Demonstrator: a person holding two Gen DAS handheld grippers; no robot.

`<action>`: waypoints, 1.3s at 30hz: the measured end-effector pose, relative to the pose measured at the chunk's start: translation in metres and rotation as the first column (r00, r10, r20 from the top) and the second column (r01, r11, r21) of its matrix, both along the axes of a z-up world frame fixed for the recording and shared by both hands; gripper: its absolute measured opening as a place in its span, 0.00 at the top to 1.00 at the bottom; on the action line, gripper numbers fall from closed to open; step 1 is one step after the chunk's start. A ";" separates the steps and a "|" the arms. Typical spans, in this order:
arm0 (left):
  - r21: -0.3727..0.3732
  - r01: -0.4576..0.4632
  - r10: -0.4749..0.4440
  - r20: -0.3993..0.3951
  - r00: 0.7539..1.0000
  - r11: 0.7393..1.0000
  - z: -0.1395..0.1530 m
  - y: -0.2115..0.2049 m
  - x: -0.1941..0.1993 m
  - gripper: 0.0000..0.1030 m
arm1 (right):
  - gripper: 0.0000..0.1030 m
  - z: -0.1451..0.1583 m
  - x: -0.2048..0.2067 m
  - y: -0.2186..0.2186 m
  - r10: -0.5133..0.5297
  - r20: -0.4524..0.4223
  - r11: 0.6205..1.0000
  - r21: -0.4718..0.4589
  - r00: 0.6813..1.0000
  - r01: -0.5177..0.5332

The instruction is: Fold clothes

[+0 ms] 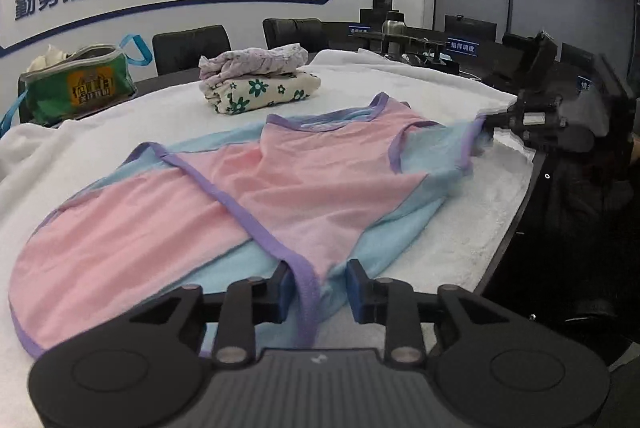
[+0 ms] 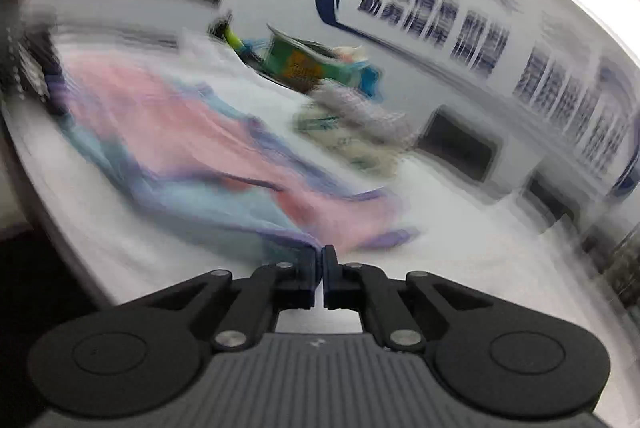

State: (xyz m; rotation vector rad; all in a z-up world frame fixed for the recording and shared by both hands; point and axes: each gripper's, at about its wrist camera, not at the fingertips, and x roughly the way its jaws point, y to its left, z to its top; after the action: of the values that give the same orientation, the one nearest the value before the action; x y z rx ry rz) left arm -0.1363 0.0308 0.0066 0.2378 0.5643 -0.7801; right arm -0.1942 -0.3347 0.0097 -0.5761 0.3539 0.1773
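A pink and light-blue sleeveless top (image 1: 280, 180) with purple trim lies spread on the white towel-covered table (image 1: 460, 228). My left gripper (image 1: 320, 292) is at the top's near edge. Its jaws stand apart, with a purple trim strip (image 1: 308, 288) and a bit of blue cloth lying loose between them. At the far right my right gripper (image 1: 490, 122) pinches a blue corner of the top and holds it slightly off the towel. The right wrist view is motion-blurred. It shows the right gripper (image 2: 323, 256) with its fingers together on the top's (image 2: 180, 132) purple-edged hem.
A stack of folded floral clothes (image 1: 256, 84) sits at the back of the table, with a green bag (image 1: 80, 84) to its left. Black chairs (image 1: 192, 44) stand behind. A person in dark clothing (image 1: 580, 208) is at the table's right edge.
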 end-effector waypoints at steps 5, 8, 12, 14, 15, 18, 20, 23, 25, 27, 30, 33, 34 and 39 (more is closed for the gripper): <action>0.004 -0.002 0.002 -0.014 1.000 1.000 0.005 0.006 -0.003 0.75 | 0.71 0.025 -0.017 -0.013 0.100 -0.144 0.994 -0.022 0.985 -0.104; -0.081 0.045 -0.046 -0.002 0.999 0.996 0.027 0.006 -0.008 0.75 | 0.52 0.044 -0.022 -0.033 0.231 -0.155 0.958 0.210 0.960 -0.197; -0.197 0.184 -0.171 0.080 0.982 0.963 0.058 -0.039 -0.010 0.60 | 0.52 0.055 0.043 -0.081 0.027 -0.142 0.853 0.520 0.989 0.051; -0.179 0.243 -0.232 0.081 0.969 0.953 0.060 -0.080 -0.005 0.59 | 0.53 0.044 0.097 -0.098 -0.076 -0.251 0.777 0.592 0.965 0.216; -0.134 0.256 -0.248 0.078 0.966 0.957 0.061 -0.101 -0.003 0.59 | 0.56 0.037 0.123 -0.104 -0.094 -0.320 0.735 0.616 0.943 0.283; -0.035 0.208 -0.205 0.068 0.976 0.978 0.069 -0.118 0.005 0.60 | 0.70 0.018 0.174 -0.111 -0.107 -0.457 0.661 0.631 0.883 0.407; -0.003 0.128 -0.128 0.050 0.991 0.992 0.076 -0.103 0.024 0.58 | 0.91 0.009 0.190 -0.104 -0.115 -0.483 0.677 0.601 0.868 0.424; 0.118 -0.049 0.042 0.061 0.997 0.992 0.085 -0.092 0.069 0.57 | 0.97 0.012 0.190 -0.088 -0.125 -0.394 0.755 0.557 0.910 0.345; 0.140 -0.116 0.114 0.018 0.993 0.983 0.087 -0.090 0.110 0.55 | 0.97 0.025 0.176 -0.087 -0.127 -0.268 0.759 0.593 0.955 0.268; 0.158 -0.143 0.156 -0.078 0.985 0.977 0.079 -0.090 0.158 0.55 | 0.97 0.035 0.171 -0.090 -0.163 -0.197 0.775 0.580 0.967 0.249; 0.215 -0.293 0.324 -0.127 0.938 0.932 0.056 -0.080 0.205 0.60 | 0.94 0.033 0.176 -0.092 -0.285 -0.161 0.806 0.493 0.945 0.327; 0.167 -0.361 0.390 -0.200 0.899 0.917 0.042 -0.052 0.214 0.61 | 0.77 0.020 0.182 -0.094 -0.371 -0.217 0.817 0.387 0.903 0.428; 0.141 -0.378 0.402 -0.227 0.887 0.915 0.038 -0.042 0.213 0.61 | 0.70 0.021 0.180 -0.090 -0.390 -0.195 0.814 0.384 0.900 0.436; -0.102 -0.198 0.156 -0.321 0.934 0.975 0.045 -0.004 0.153 0.57 | 0.67 0.044 0.165 -0.046 -0.124 -0.173 0.863 0.468 0.977 0.193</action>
State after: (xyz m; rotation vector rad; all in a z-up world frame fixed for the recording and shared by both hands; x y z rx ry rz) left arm 0.0168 0.0270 0.0520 -0.0627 0.8173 -0.6794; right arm -0.0295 -0.3810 0.0536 -0.0354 0.4710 0.1393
